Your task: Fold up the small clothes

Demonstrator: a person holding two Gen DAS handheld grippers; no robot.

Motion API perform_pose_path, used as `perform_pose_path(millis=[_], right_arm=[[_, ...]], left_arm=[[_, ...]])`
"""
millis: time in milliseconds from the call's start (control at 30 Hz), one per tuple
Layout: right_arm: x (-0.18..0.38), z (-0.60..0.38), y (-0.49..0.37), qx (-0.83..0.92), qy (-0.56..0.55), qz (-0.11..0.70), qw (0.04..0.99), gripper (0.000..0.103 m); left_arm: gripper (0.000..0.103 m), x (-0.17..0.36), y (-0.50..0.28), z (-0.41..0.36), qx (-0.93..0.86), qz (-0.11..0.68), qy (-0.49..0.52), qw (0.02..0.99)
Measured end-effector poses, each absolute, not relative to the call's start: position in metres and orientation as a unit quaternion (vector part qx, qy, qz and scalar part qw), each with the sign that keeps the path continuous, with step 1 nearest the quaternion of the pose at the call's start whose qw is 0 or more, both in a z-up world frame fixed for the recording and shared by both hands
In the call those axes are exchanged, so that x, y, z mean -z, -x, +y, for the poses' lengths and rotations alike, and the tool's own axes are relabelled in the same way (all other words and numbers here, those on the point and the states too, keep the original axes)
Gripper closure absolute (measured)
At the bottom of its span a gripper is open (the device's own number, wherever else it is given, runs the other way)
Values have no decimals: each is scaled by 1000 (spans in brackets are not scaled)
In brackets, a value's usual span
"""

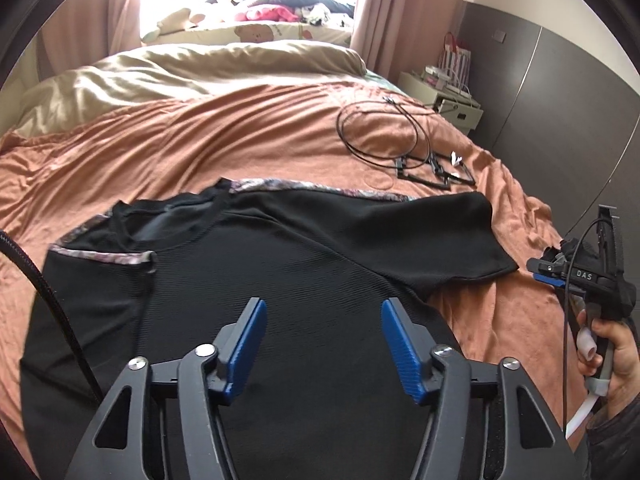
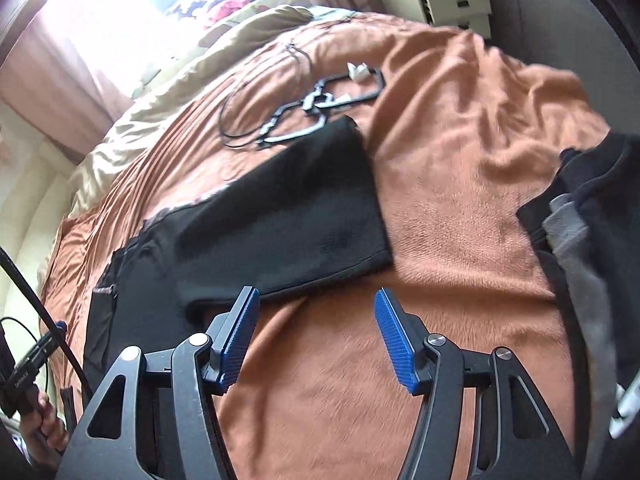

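Observation:
A black short-sleeved top [image 1: 280, 264] with patterned trim along the shoulders lies flat on the orange bedspread [image 1: 200, 140]. Its left sleeve is folded in over the body; its right sleeve [image 1: 452, 236] lies spread out to the right. My left gripper [image 1: 322, 312] is open and empty, hovering over the top's body. My right gripper [image 2: 314, 312] is open and empty above bare bedspread [image 2: 460, 200], just right of the spread sleeve [image 2: 304, 208]. In the left wrist view the right gripper [image 1: 548, 274] shows at the right edge, held in a hand.
Black hangers with a coiled cable [image 1: 416, 160] lie on the bed beyond the sleeve. A pile of dark and grey clothes [image 2: 580, 232] sits at the right. A beige duvet [image 1: 180, 72], pillows and toys are at the head. A white nightstand [image 1: 448, 96] stands by the wall.

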State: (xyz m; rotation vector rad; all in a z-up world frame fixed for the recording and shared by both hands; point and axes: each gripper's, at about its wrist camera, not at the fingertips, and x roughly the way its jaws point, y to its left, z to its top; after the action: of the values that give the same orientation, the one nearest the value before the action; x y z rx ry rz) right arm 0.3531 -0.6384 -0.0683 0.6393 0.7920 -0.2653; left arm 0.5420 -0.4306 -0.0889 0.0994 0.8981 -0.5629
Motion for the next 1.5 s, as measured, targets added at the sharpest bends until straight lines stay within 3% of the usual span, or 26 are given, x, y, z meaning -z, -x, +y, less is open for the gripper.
perform_pose_path(millis=[300,367,433,500,1033,1233,1500], right_arm=[[106,-666,-385,131,-339,386,848,61],[110,-670,-387,134,-349,383,845,69],[109,-673,-388,136,-353,376,846,89],[102,-675,-390,135,-351,367,851,98],[-1,-625,-400,82,-269,306,910,100],[-18,-598,-407,57,-241,303,920,100],[-28,-569,-429,34,-236,303,923,100]], left_arm=[[60,128,-570,-471,282,455,-41,844],[64,136,-575,-481,286,460,-39,839],[69,144,-579,-492,293,465,-40,835],[70,150,-582,-499,298,469,-40,830],[76,198,-596,-540,307,515,9,801],[76,185,-582,-541,347,511,13,787],[76,151,-589,-470,308,495,16,813]])
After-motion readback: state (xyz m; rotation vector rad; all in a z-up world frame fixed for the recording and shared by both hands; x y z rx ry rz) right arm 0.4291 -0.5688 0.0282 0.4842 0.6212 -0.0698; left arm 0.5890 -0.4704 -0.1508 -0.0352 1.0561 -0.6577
